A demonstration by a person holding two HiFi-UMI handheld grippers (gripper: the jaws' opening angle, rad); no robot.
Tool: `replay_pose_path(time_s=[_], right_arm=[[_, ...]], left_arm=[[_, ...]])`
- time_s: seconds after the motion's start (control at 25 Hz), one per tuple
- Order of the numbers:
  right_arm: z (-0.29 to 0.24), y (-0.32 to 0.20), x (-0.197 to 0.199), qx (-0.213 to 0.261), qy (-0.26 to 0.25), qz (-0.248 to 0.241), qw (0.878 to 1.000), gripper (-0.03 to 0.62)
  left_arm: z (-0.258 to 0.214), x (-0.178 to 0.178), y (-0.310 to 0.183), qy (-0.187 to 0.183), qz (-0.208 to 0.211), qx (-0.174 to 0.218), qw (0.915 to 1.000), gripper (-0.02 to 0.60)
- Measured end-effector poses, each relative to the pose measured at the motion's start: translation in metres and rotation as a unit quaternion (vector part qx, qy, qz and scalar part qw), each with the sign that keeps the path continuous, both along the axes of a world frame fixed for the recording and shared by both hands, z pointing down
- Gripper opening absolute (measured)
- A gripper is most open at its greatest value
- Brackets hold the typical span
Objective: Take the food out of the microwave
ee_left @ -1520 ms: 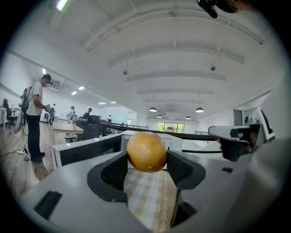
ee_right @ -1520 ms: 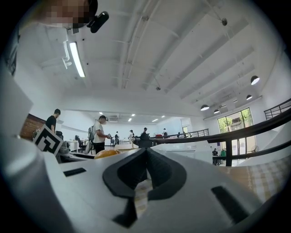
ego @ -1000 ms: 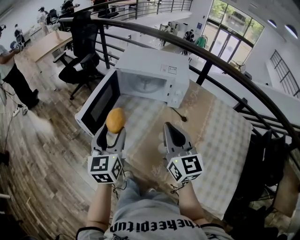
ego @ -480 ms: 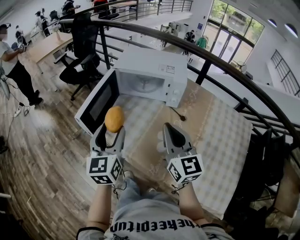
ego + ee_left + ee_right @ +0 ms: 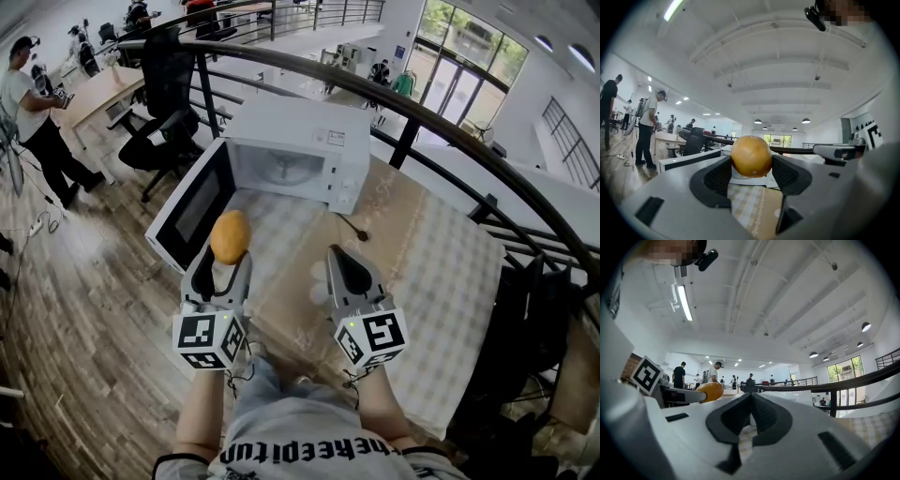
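Observation:
A round orange-yellow fruit (image 5: 230,237) sits between the jaws of my left gripper (image 5: 223,251), which is shut on it in front of the microwave's open door (image 5: 192,203). In the left gripper view the fruit (image 5: 751,156) fills the gap between the dark pads, above the checked cloth. The white microwave (image 5: 305,145) stands on the table with its cavity (image 5: 281,169) showing only the glass plate. My right gripper (image 5: 342,269) hovers level beside the left one, jaws together and holding nothing; its view shows the fruit (image 5: 709,391) off to the left.
A dark curved railing (image 5: 422,122) runs behind the table. A patterned cloth (image 5: 431,272) covers the table, with a small black thing (image 5: 361,234) lying near the microwave. An office chair (image 5: 164,112) and people stand on the wooden floor at the left.
The left gripper with the fruit has risen slightly and eased back from the microwave. The right gripper has stayed still. A person at the far left has walked on.

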State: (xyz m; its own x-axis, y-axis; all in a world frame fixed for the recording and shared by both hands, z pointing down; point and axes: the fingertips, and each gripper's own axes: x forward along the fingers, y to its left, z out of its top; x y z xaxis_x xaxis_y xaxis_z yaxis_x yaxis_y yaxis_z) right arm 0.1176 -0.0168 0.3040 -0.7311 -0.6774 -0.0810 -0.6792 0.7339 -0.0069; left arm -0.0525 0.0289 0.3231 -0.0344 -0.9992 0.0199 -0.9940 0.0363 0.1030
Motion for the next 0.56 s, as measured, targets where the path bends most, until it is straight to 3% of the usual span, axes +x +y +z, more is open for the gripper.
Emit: replay_pose_path(time_s=[0.56], right_arm=[[0.005, -0.005, 0.018, -0.006, -0.005, 0.01, 1.0, 0.005]], left_arm=[[-0.001, 0.021, -0.007, -0.003, 0.015, 0.005, 0.9999, 0.265]])
